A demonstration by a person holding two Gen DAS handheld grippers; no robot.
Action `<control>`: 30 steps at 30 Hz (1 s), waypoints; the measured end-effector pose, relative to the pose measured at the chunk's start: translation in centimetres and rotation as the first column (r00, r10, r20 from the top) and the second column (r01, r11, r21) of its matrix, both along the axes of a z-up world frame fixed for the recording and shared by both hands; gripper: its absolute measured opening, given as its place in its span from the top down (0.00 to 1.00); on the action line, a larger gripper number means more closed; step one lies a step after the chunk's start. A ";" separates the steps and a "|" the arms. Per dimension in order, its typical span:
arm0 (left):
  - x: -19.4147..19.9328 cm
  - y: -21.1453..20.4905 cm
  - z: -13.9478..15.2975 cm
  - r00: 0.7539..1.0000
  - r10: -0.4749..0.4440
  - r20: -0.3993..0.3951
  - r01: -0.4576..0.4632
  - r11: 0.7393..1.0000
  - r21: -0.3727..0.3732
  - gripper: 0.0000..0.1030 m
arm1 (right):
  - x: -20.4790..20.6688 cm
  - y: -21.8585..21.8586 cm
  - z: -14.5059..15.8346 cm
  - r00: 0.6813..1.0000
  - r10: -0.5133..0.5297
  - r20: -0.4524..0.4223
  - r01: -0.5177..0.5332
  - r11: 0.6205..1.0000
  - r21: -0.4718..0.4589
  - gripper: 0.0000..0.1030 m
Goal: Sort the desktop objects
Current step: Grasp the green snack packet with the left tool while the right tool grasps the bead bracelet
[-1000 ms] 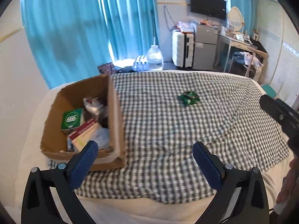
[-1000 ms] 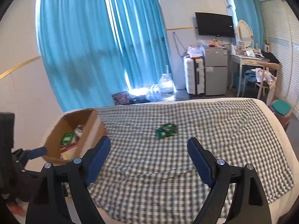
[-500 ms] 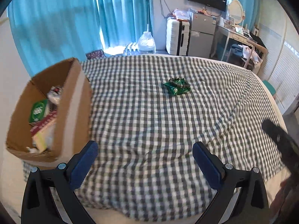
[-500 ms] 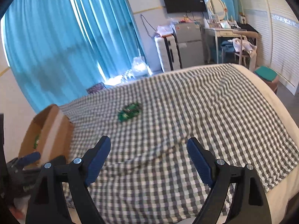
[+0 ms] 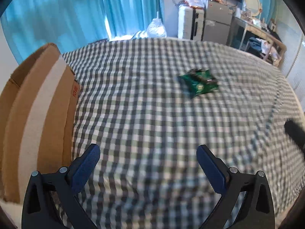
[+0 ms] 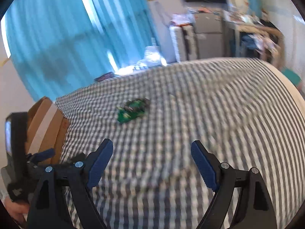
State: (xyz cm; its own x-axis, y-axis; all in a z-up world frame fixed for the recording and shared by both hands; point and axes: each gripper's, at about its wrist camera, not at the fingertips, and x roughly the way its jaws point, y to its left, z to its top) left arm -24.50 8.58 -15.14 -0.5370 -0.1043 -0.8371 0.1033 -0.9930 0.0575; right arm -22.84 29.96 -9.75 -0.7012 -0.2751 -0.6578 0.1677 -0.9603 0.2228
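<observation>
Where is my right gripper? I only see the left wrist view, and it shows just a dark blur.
Observer: The right gripper is open and empty over the checked cloth, with the green packet ahead of it.
Operator: Is my left gripper near the box?
Observer: From the right wrist view it sits right beside the box; contact is unclear.
Operator: Anything past the cloth's right edge?
Observer: A teal stool stands there.
</observation>
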 end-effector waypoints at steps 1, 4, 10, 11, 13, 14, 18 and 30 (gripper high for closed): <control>-0.9 -0.7 -0.5 1.000 0.012 0.005 -0.012 1.000 -0.003 0.00 | -1.1 -0.8 0.1 1.000 0.031 -0.006 -0.031 0.999 0.008 0.18; -3.6 -2.5 -1.4 0.998 0.062 0.018 -0.062 0.998 0.022 0.00 | -5.4 -3.3 -0.5 0.994 0.106 0.014 -0.106 0.994 -0.004 0.18; -7.8 -4.7 -2.6 0.990 0.133 0.044 -0.134 0.991 0.020 0.00 | -11.4 -7.0 -2.3 0.989 0.146 0.033 -0.146 0.989 0.025 0.18; -8.1 -5.0 -2.8 0.989 0.139 0.050 -0.140 0.990 0.027 0.00 | -12.1 -7.6 -2.7 0.987 0.158 0.038 -0.159 0.987 0.017 0.18; -8.6 -5.6 -3.4 0.986 0.154 0.069 -0.158 0.987 0.044 0.00 | -13.3 -8.7 -3.7 0.983 0.174 0.052 -0.175 0.984 0.019 0.26; -8.7 -5.8 -3.8 0.985 0.157 0.078 -0.161 0.986 0.051 0.00 | -14.0 -9.3 -4.5 0.982 0.178 0.070 -0.180 0.983 0.029 0.31; -8.4 -5.9 -4.7 0.983 0.153 0.104 -0.158 0.987 0.039 0.00 | -15.6 -9.9 -7.4 0.978 0.120 0.170 -0.141 0.982 0.122 0.89; -4.6 -2.0 -2.1 0.996 0.044 0.082 -0.045 0.999 0.011 0.00 | -5.7 1.1 -4.5 0.973 -0.094 0.210 0.084 0.995 0.058 0.89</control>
